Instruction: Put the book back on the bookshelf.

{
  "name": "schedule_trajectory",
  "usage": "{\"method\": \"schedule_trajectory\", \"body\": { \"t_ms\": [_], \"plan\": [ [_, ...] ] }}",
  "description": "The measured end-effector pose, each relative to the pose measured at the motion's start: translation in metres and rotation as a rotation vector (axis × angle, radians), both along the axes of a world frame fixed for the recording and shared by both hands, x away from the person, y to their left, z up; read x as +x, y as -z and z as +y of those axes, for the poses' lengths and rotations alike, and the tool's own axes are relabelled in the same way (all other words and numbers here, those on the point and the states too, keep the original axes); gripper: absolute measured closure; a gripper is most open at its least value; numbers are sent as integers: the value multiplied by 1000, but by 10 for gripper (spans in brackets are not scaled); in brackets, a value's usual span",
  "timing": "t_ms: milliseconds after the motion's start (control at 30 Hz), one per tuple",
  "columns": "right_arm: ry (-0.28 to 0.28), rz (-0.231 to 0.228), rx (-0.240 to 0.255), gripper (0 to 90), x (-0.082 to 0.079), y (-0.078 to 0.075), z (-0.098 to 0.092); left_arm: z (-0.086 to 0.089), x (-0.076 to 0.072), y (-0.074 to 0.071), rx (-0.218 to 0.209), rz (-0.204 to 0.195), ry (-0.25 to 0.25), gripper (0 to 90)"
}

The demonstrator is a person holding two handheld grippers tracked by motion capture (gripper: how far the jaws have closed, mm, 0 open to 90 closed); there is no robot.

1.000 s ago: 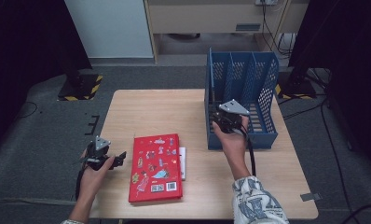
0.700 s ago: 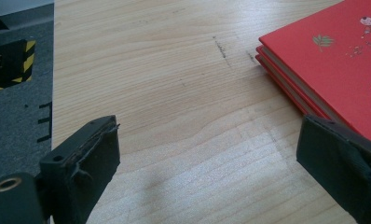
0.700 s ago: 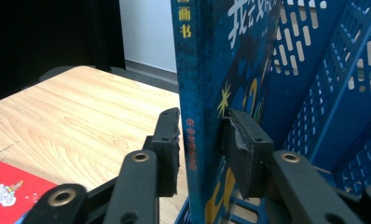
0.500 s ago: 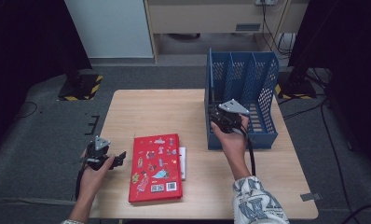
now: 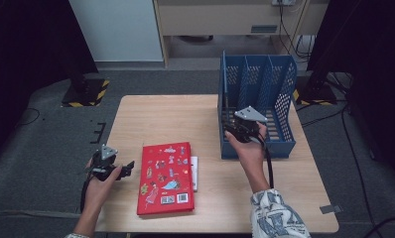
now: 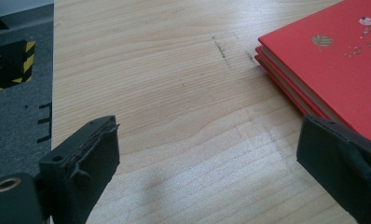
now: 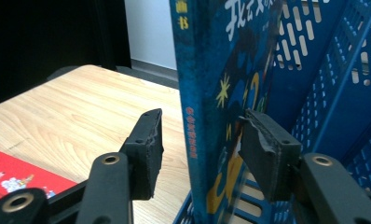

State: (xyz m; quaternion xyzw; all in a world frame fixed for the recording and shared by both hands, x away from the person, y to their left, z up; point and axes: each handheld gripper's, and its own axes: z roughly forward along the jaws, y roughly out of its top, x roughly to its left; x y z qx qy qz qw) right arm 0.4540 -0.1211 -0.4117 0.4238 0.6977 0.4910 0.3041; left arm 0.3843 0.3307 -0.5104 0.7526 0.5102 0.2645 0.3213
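A dark blue book (image 7: 221,70) stands upright in the left slot of the blue file rack (image 5: 280,89), its spine toward me. My right gripper (image 7: 200,140) straddles that book; its jaws have just been opening, and the left pad (image 7: 148,149) stands apart from the spine. From above, the right gripper (image 5: 233,128) is at the rack's front left corner. A red picture book (image 5: 165,178) lies flat on the table. My left gripper (image 5: 127,167) rests open just left of it, with bare wood between the jaws (image 6: 207,163) and the red book (image 6: 333,60) at the right jaw.
The wooden table (image 5: 161,119) has bare room behind the red book. A white sheet (image 5: 194,171) pokes out under the red book's right edge. The blue rack's (image 7: 342,70) perforated walls rise to the right of the standing book. A yellow-black striped base (image 5: 89,91) stands on the floor at the far left.
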Motion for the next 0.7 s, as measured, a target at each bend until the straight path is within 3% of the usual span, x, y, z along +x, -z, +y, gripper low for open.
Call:
{"method": "schedule_trajectory", "body": {
  "t_ms": [333, 433, 700],
  "plan": [
    [-37, 19, 29, 278, -9, 2, -2, -1, 0, 0, 3, 3, 6, 47],
    [-49, 47, 46, 213, -10, 3, -4, -1, 0, 1, 3, 4, 5, 46],
    [-59, 45, 65, 215, -13, 3, -5, -1, -1, 0, 4, 2, 6, 46]
  ]
}}
